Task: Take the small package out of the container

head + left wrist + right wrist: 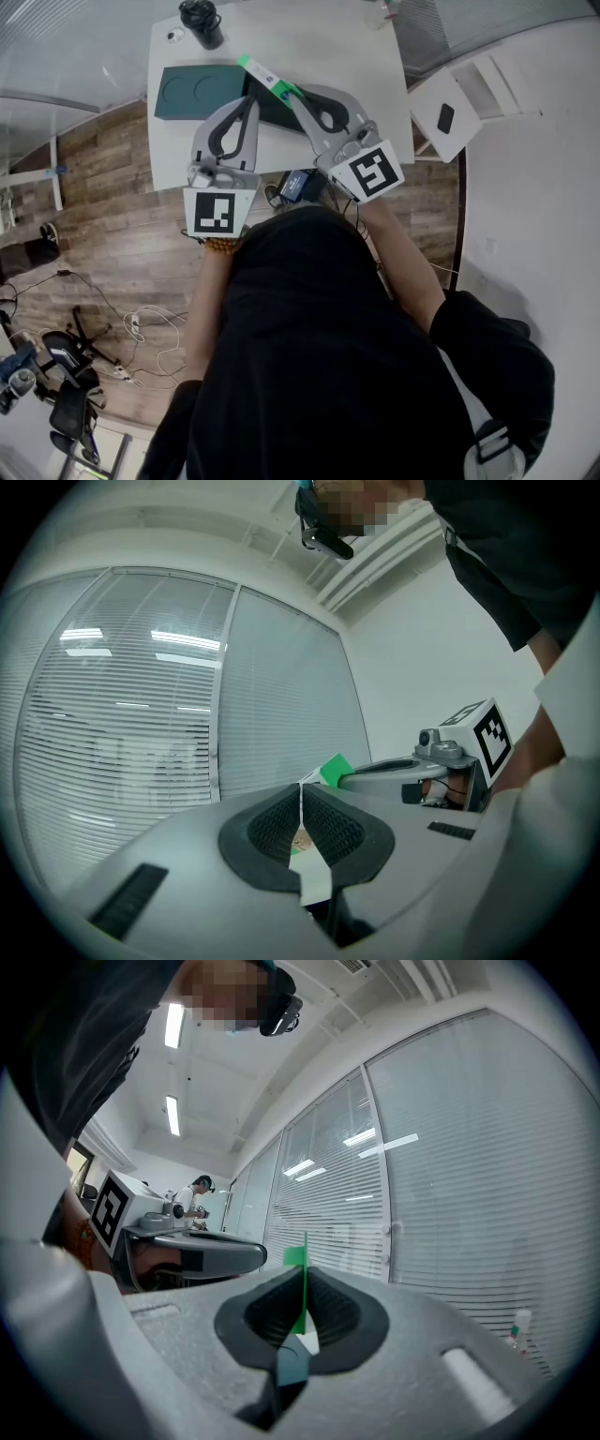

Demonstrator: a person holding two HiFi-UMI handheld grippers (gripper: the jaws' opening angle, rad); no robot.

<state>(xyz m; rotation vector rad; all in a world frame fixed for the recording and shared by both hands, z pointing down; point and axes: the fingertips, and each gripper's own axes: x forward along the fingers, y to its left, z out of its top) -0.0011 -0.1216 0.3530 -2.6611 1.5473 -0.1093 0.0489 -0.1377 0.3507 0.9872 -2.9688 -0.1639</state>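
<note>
Jaws of the left gripper (302,832) and right gripper (302,1309) are both pinched shut on the thin green-and-white small package (267,80). It is held over the dark green container (192,92) by the bench's (319,37) left edge. Recommended: hold both pinches firm and carry it level to bare bench before release.

From the head we look steeply down past the left tool (253,101) and right tool (295,97) to the tabletop (309,47) ahead of them. Each tool's camera sits close behind its own jaws, facing level toward blinds (141,714); both show the small package (316,872) and the other tool alongside.
</note>
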